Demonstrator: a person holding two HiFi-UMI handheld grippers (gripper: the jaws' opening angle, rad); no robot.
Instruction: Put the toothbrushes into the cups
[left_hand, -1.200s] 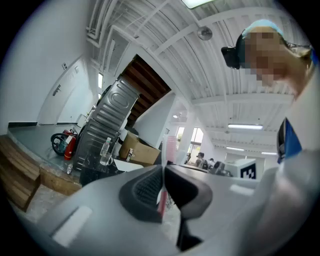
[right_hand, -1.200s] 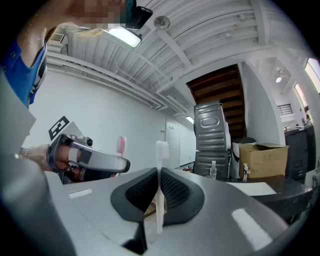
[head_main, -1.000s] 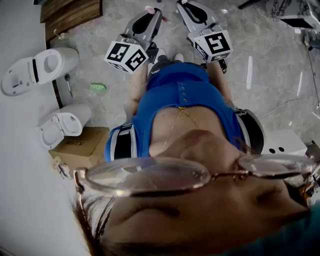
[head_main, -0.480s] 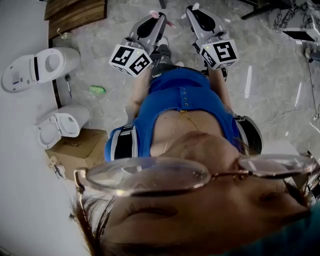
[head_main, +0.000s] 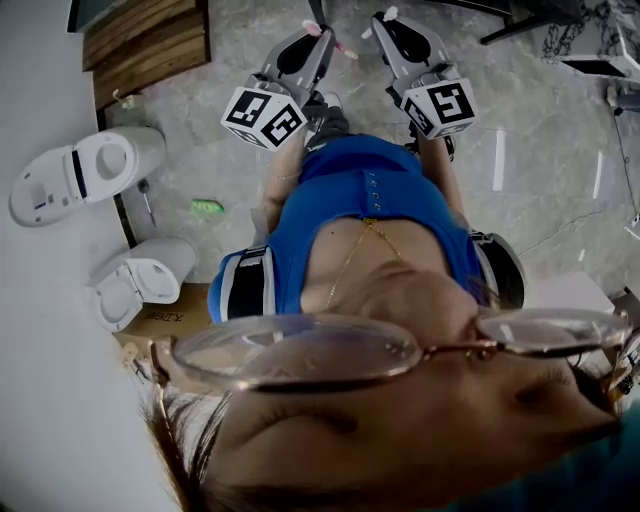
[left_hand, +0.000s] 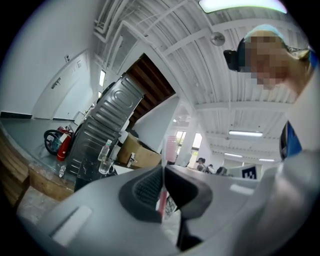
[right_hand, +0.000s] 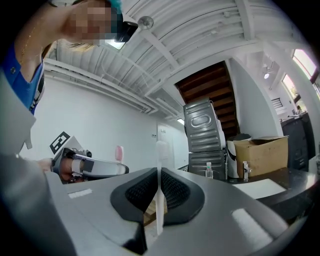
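In the left gripper view, my left gripper (left_hand: 164, 172) is shut on a pink toothbrush (left_hand: 171, 146) that stands upright between the pads. My right gripper (right_hand: 159, 175) is shut on a white toothbrush (right_hand: 161, 150), also upright. In the head view both grippers are held out level in front of the person, the left gripper (head_main: 315, 35) beside the right gripper (head_main: 385, 22), with the brush heads poking out at the tips. A clear glass cup (left_hand: 104, 165) stands beside a small bottle (left_hand: 106, 148) on a far counter.
Two white toilets (head_main: 85, 170) (head_main: 145, 280), a cardboard box (head_main: 170, 320) and a green item (head_main: 207, 206) are on the marble floor at left. A tall metal appliance (left_hand: 107, 120) and a red fire extinguisher (left_hand: 63, 145) stand ahead. Another cardboard box (right_hand: 260, 155) sits on the counter.
Both grippers have moved forward together, toward the top of the head view, each still holding its toothbrush. The toilets and box have slid down and right in the picture.
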